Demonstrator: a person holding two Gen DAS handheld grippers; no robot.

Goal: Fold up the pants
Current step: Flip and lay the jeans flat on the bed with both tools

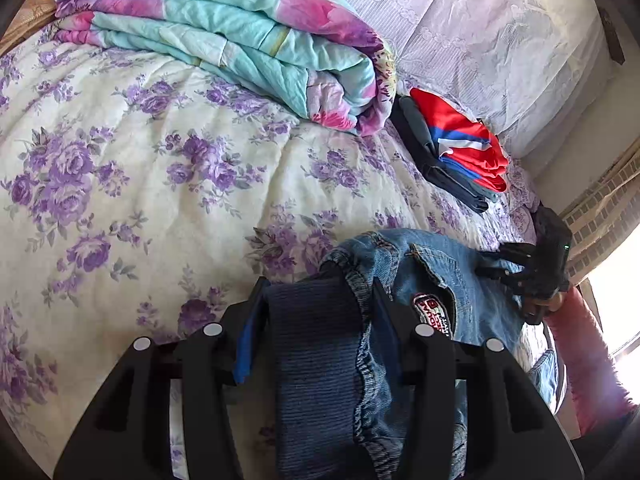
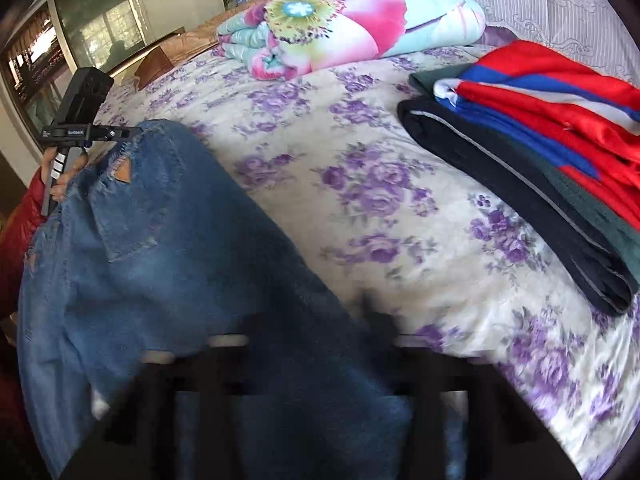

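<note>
The blue denim pants hang between my two grippers over the near edge of the bed. My left gripper is shut on the dark ribbed waistband; it also shows at the left of the right wrist view, gripping the waist near a brown patch. My right gripper is blurred and draped by the denim, shut on it. In the left wrist view the right gripper holds the far side of the pants.
A flowered bedspread covers the bed. A folded teal and pink quilt lies at the back. A stack of folded clothes, red and blue on dark, lies to the right. A window stands at the left.
</note>
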